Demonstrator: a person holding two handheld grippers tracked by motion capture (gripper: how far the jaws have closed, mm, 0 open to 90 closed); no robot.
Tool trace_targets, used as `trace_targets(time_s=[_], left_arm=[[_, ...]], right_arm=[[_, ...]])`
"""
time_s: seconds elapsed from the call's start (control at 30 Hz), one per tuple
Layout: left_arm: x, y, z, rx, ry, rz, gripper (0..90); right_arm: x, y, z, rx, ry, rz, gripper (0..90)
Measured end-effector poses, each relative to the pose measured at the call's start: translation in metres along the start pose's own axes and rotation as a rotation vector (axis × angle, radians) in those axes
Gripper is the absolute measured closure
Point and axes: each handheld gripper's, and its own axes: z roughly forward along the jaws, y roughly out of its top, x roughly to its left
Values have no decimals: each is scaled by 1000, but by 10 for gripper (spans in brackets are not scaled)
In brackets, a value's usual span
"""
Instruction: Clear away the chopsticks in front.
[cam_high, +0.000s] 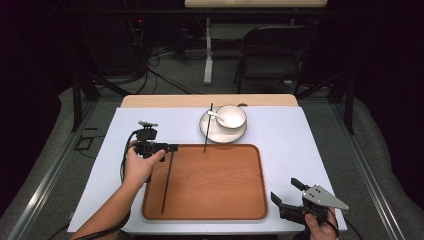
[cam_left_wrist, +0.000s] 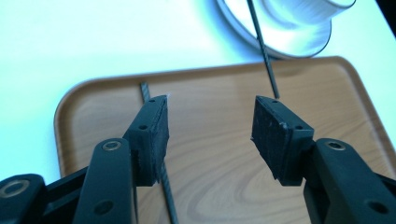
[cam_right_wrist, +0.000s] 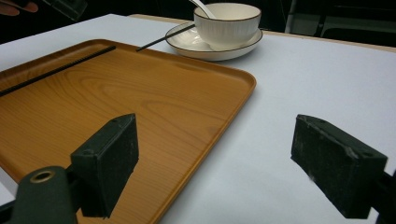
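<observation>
Left gripper (cam_high: 172, 148) sits over the left rim of the rectangular wooden tray with rounded corners (cam_high: 220, 200) on the white table cover (cam_high: 280, 130). Its jaws hang released, well apart, with nothing between the pads. In the left gripper view the thin black chopstick (cam_left_wrist: 166, 186) lies on the tray and runs beneath the left jaw, which hides its middle stretch; the lower end is cut off by the picture edge. Whether the pad touches it is hard to tell — it looks just above, not clamped.

From the high view that chopstick (cam_high: 167, 182) lies lengthwise along the tray's left side, entirely inside the rim. A second thin black chopstick (cam_high: 207, 129) leans on the white round saucer with dark rim (cam_high: 212, 134), its tip reaching over the tray's far edge. The white ceramic bowl (cam_high: 231, 117) stands on the saucer with a white spoon (cam_high: 218, 116) in it; the spoon's bowl end is hidden inside.

Right gripper (cam_high: 288, 194) rests near the front right corner of the table, beside the tray — jaws wide, empty, over bare white cover in the right gripper view. The hand holding it is cut off at the bottom edge
</observation>
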Motion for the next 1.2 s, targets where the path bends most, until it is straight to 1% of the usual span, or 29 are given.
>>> trace_targets(time_s=[0.07, 0.13, 0.27, 0.3, 0.37, 0.4, 0.47, 0.6, 0.73, 0.77, 0.8, 0.83, 0.9, 1.0, 1.07, 1.13, 1.17, 1.2], left_arm=[[-2, 5, 2, 4, 16, 15, 457], [-4, 9, 5, 5, 27, 21, 456], [-7, 15, 14, 9, 32, 18, 454], [-8, 16, 16, 4, 38, 18, 453], [-9, 19, 20, 3, 48, 27, 450], [-10, 20, 22, -1, 46, 20, 450], [-12, 22, 24, 0, 50, 26, 451], [-18, 27, 32, -11, 37, 24, 451], [-24, 31, 39, -5, 32, 26, 451], [-28, 32, 42, -6, 24, 25, 451], [-28, 32, 42, -6, 24, 25, 451], [-30, 33, 44, 0, 13, 25, 452], [-35, 35, 48, 4, 14, 29, 457], [-41, 37, 53, 20, -1, 27, 460], [-45, 38, 57, 30, -1, 31, 462], [-50, 40, 63, 41, 2, 32, 490], [-51, 40, 65, 47, 1, 29, 490], [-52, 41, 68, 61, -8, 24, 506]], right_arm=[[0, 0, 0, 0, 0, 0, 147], [0, 0, 0, 0, 1, 3, 147], [0, 0, 0, 0, 1, 3, 147], [0, 0, 0, 0, 1, 3, 147], [0, 0, 0, 1, 2, 2, 147], [0, 0, 0, 1, 2, 2, 147], [0, 0, 0, 1, 2, 2, 147], [-1, 0, 0, 1, 2, 0, 147], [-1, 0, 0, -2, 3, -1, 147], [-1, 0, 0, 0, 3, 0, 147], [-1, 0, 0, 0, 3, 0, 147], [-1, 0, 0, -2, 3, 0, 147], [-1, 0, -1, -3, 3, 0, 147], [-1, 0, -1, -2, 3, 1, 147], [-1, 0, -1, -4, 3, 0, 147], [-1, 0, -1, -3, 4, 1, 147], [-1, 0, -1, -3, 4, 1, 147], [-1, 0, -1, -2, 4, 5, 147]])
